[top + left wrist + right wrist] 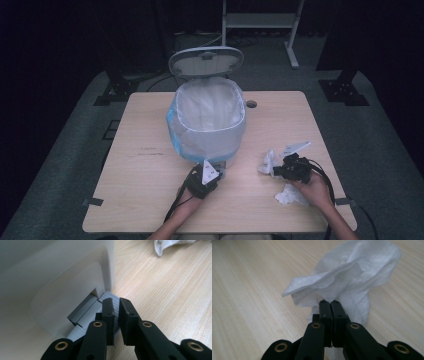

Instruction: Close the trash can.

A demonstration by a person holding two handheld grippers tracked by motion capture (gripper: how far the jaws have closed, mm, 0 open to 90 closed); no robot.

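From up high I see my left gripper point(212, 172) at the foot of the bin point(207, 125), whose lid point(206, 60) stands open at the back. The high view does not show what is under the jaws. The left gripper view does: the jaws rest on the grey ribbed pedal point(86, 316) that sticks out of a slot in the bin's white wall. They are almost together, with a thin gap between them and nothing in it. Off past the jaws, to the upper right, a bit of white tissue lies on the wooden table point(170, 290).

My right gripper point(280, 170) is further right, with a crumpled tissue point(267, 161) just ahead of its tips and another tissue point(290, 196) lying by my hand. From up high I cannot tell the grip. The right gripper view shows the jaws pressed together on the tissue's point(347, 285) lower edge, and the rest puffs up beyond the tips.
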